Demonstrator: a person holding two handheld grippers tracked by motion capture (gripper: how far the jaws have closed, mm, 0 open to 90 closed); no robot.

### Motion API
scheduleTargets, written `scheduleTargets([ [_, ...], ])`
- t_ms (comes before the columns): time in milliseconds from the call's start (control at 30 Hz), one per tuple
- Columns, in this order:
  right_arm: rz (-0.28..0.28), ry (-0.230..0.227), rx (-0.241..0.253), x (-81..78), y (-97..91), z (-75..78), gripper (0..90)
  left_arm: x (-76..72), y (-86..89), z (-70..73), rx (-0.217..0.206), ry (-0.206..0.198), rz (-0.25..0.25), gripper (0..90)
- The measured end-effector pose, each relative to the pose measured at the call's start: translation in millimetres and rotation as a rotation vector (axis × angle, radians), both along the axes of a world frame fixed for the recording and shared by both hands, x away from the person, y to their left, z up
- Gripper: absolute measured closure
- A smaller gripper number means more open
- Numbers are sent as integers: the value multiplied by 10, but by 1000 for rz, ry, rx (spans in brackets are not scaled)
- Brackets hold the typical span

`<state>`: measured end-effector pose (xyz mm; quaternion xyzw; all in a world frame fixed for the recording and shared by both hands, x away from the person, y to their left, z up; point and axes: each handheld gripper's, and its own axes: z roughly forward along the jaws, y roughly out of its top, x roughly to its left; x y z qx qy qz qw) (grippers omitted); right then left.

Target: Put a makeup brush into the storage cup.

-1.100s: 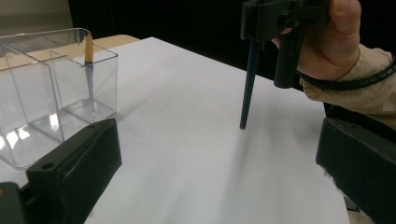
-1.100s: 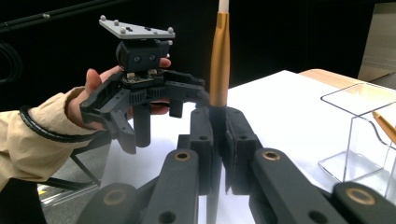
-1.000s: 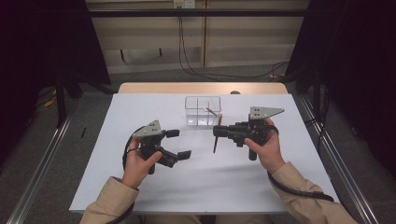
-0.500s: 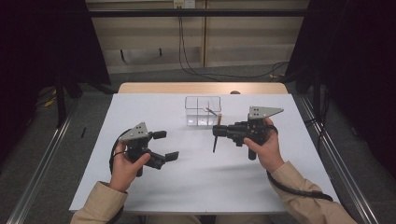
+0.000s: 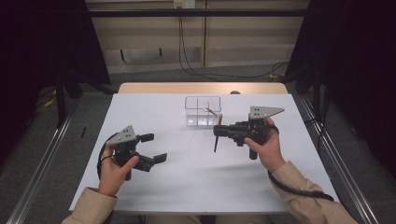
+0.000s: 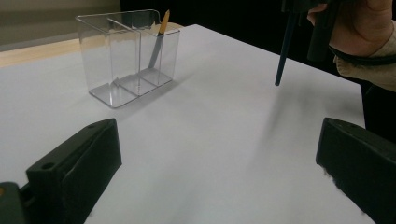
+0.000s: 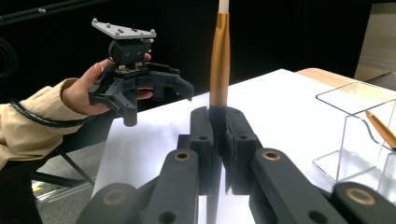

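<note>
My right gripper [image 5: 217,132] is shut on an upright pen [image 5: 216,142] with a dark lower shaft and a gold upper part [image 7: 219,60], held above the white table [image 5: 187,186]. Its jaws [image 7: 219,128] are pressed together around the shaft. Just behind stands a clear divided box [image 5: 202,111] with another pen [image 5: 211,111] leaning inside. My left gripper [image 5: 154,147] is open and holds nothing, low over the table's left side. From it I see the box [image 6: 126,56], the leaning pen [image 6: 159,42] and the held pen's dark shaft [image 6: 283,51].
The white table's far edge meets a wooden strip [image 5: 201,87]. Dark curtains and floor rails flank the table. The left gripper [image 7: 135,79] and its hand show far off in the right gripper view. Bare tabletop [image 6: 210,140] lies between the two grippers.
My left gripper has moved left across the table, away from the right one, still open. The right gripper and its pen have stayed in place.
</note>
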<state>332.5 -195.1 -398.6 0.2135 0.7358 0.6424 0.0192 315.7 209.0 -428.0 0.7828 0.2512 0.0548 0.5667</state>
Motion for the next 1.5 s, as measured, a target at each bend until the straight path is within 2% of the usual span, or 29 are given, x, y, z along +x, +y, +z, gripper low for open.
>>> scheduleTargets([
  [233, -8, -3, -8, 22, -20, 9, 838, -44, 126, -19, -10, 2, 30, 2],
  [400, -16, -5, -10, 44, -25, 7, 838, -63, 179, -31, -2, 1, 40, 2],
  [933, -46, -21, -26, 167, -48, 85, 838, -79, 199, -63, 2, 0, 38, 2],
  [1500, -127, -31, -39, 427, -131, 167, 838, -104, 245, -71, 4, -5, 44, 2],
])
